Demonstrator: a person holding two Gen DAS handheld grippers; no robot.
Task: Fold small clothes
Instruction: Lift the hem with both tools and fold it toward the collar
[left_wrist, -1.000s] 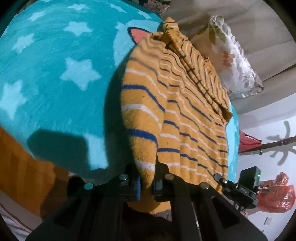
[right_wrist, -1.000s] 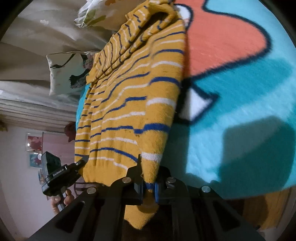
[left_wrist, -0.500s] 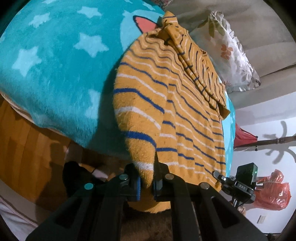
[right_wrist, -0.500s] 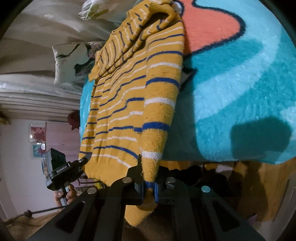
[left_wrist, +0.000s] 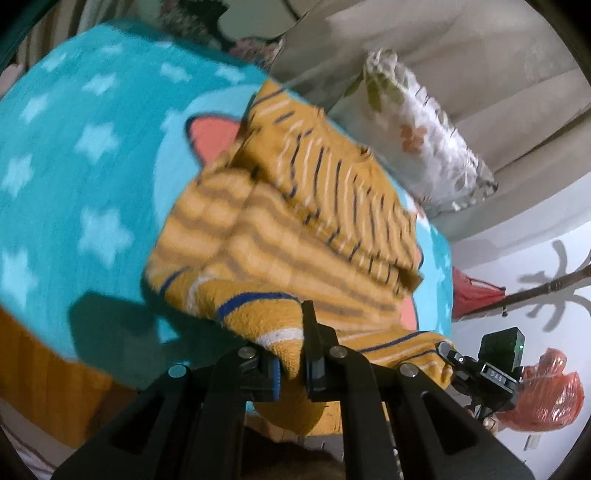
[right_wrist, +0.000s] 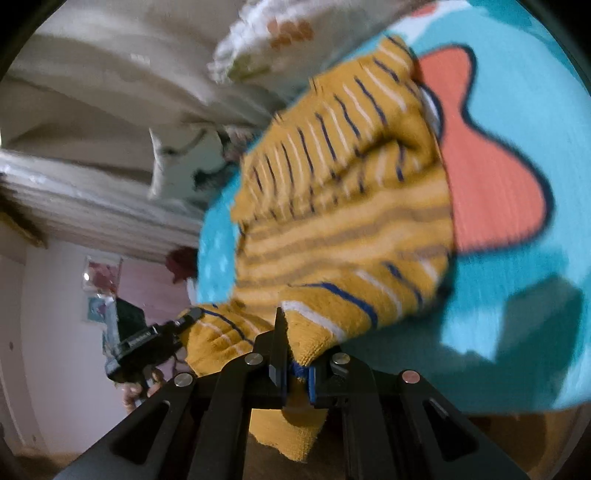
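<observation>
A small mustard-yellow sweater (left_wrist: 295, 229) with blue and white stripes lies on a teal blanket (left_wrist: 74, 166) with white stars. My left gripper (left_wrist: 291, 369) is shut on one corner of its hem, lifted and curled over the body. My right gripper (right_wrist: 295, 373) is shut on the other hem corner of the sweater (right_wrist: 343, 229), also raised over the blanket (right_wrist: 535, 184). The lower part of the sweater bends up and over toward the collar end. Each wrist view shows the other gripper at the hem's far corner. Both views are blurred by motion.
Floral pillows (left_wrist: 417, 140) and a beige sofa back (left_wrist: 480, 55) lie beyond the sweater. An orange bed side (left_wrist: 44, 387) drops below the blanket's near edge. A red plastic bag (left_wrist: 546, 398) and a coat stand (left_wrist: 554, 284) stand by the white wall.
Both grippers have risen and moved forward over the bed with the hem. The sweater, earlier stretched flat and hanging off the edge, now bends over itself.
</observation>
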